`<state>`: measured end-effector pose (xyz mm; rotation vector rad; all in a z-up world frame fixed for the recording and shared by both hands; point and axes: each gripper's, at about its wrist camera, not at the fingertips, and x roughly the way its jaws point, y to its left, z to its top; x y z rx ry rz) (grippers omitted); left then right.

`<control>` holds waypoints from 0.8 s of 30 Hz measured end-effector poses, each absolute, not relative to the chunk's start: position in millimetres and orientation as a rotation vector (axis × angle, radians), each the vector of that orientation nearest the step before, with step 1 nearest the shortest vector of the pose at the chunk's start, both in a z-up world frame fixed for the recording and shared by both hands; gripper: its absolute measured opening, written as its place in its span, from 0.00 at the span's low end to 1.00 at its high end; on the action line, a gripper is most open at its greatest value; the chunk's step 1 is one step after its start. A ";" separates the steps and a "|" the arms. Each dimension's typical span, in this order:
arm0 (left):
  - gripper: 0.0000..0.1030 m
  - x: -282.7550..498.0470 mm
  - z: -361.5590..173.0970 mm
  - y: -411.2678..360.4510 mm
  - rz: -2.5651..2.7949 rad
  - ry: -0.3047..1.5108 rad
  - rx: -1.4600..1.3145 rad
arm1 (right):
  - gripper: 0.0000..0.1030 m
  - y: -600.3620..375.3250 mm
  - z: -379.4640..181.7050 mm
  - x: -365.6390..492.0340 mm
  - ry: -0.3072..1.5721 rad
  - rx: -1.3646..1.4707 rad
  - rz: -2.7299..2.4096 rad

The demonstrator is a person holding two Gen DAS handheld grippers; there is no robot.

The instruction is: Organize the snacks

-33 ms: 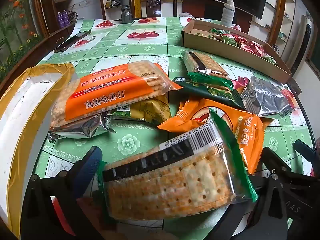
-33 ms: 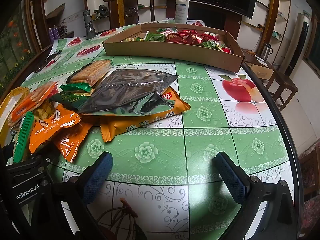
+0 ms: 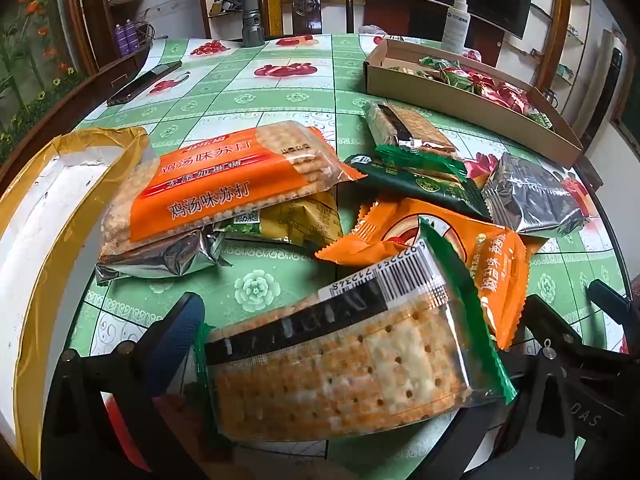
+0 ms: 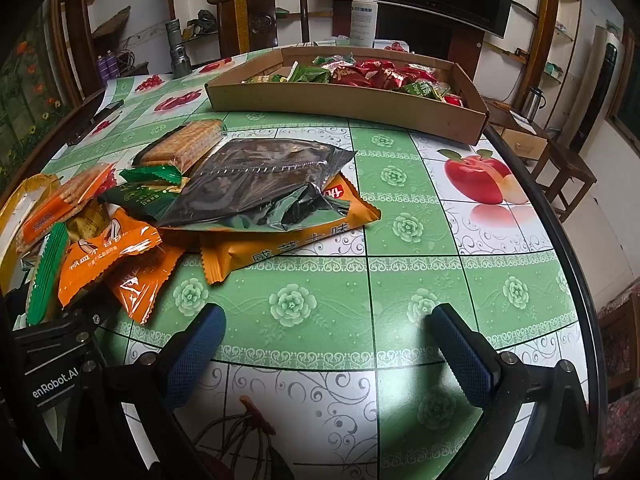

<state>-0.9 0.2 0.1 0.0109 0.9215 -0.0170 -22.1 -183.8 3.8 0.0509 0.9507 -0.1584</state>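
Observation:
My left gripper (image 3: pixel 340 360) is shut on a clear cracker pack with green ends (image 3: pixel 344 364), held just above the table; its green edge shows in the right wrist view (image 4: pixel 44 276). Ahead lies a pile of snacks: an orange cracker pack (image 3: pixel 216 188), an orange seed packet (image 3: pixel 472 256), a dark green packet (image 3: pixel 420 188) and a silver-black packet (image 3: pixel 536 200). The cardboard tray (image 4: pixel 344 98) with several red and green snacks stands at the back. My right gripper (image 4: pixel 324 344) is open and empty over bare tablecloth, right of the pile (image 4: pixel 256 184).
A white box with yellow tape (image 3: pixel 36 240) sits at the left table edge. A spray bottle (image 4: pixel 364 16), a flashlight (image 4: pixel 178 50) and a chair (image 4: pixel 264 12) stand beyond the table. A phone (image 3: pixel 144 82) lies far left. The round table edge (image 4: pixel 576 280) curves at the right.

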 end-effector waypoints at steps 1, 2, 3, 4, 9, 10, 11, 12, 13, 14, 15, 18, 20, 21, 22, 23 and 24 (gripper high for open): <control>1.00 -1.8 0.1 0.1 -0.017 0.922 0.012 | 1.00 -183.8 3.8 -22.0 0.951 0.051 -0.158; 1.00 -2.9 0.1 -0.1 -0.016 0.921 0.012 | 1.00 -183.8 3.8 -22.0 0.950 0.050 -0.158; 1.00 -2.1 0.0 0.2 -0.019 0.928 0.008 | 1.00 -183.8 3.8 -22.0 0.950 0.050 -0.158; 1.00 -2.4 -0.1 0.5 -0.020 0.924 0.005 | 1.00 -183.8 3.7 -22.0 0.950 0.050 -0.158; 1.00 4.4 -0.2 -1.2 -0.011 0.925 0.002 | 1.00 -183.8 3.6 -21.7 0.950 0.050 -0.158; 1.00 7.2 0.4 -2.2 -0.009 0.939 0.009 | 1.00 -183.7 3.7 -21.9 0.950 0.050 -0.159; 1.00 7.4 0.6 -2.5 -0.008 0.939 0.010 | 1.00 -183.6 3.7 -21.9 0.950 0.050 -0.159; 1.00 8.1 0.6 -1.8 -0.009 0.944 0.009 | 1.00 -183.6 3.8 -22.0 0.950 0.050 -0.159; 1.00 7.9 0.5 -2.1 -0.008 0.944 0.010 | 1.00 -183.7 3.8 -21.9 0.950 0.050 -0.158; 1.00 8.1 0.5 -1.8 -0.009 0.944 0.010 | 1.00 -183.7 3.9 -21.9 0.950 0.050 -0.158; 1.00 7.8 0.4 -1.1 -0.011 0.943 0.010 | 1.00 -183.7 3.9 -22.0 0.950 0.050 -0.158; 1.00 8.0 -0.1 -2.5 -0.010 0.943 0.011 | 1.00 -183.6 4.1 -22.1 0.950 0.051 -0.159; 1.00 8.1 -0.2 -2.3 -0.011 0.943 0.010 | 1.00 -183.6 4.1 -22.1 0.950 0.050 -0.158; 1.00 8.3 -0.2 -2.3 -0.011 0.943 0.010 | 1.00 -183.6 4.1 -22.1 0.950 0.050 -0.158; 1.00 8.0 -0.2 -2.0 -0.011 0.943 0.010 | 1.00 -183.6 4.1 -22.1 0.950 0.050 -0.158; 1.00 8.1 -0.2 -2.1 -0.011 0.943 0.010 | 1.00 -183.6 4.1 -22.1 0.950 0.050 -0.159; 1.00 8.0 -0.2 -2.1 -0.011 0.943 0.010 | 1.00 -183.7 4.1 -22.1 0.950 0.050 -0.159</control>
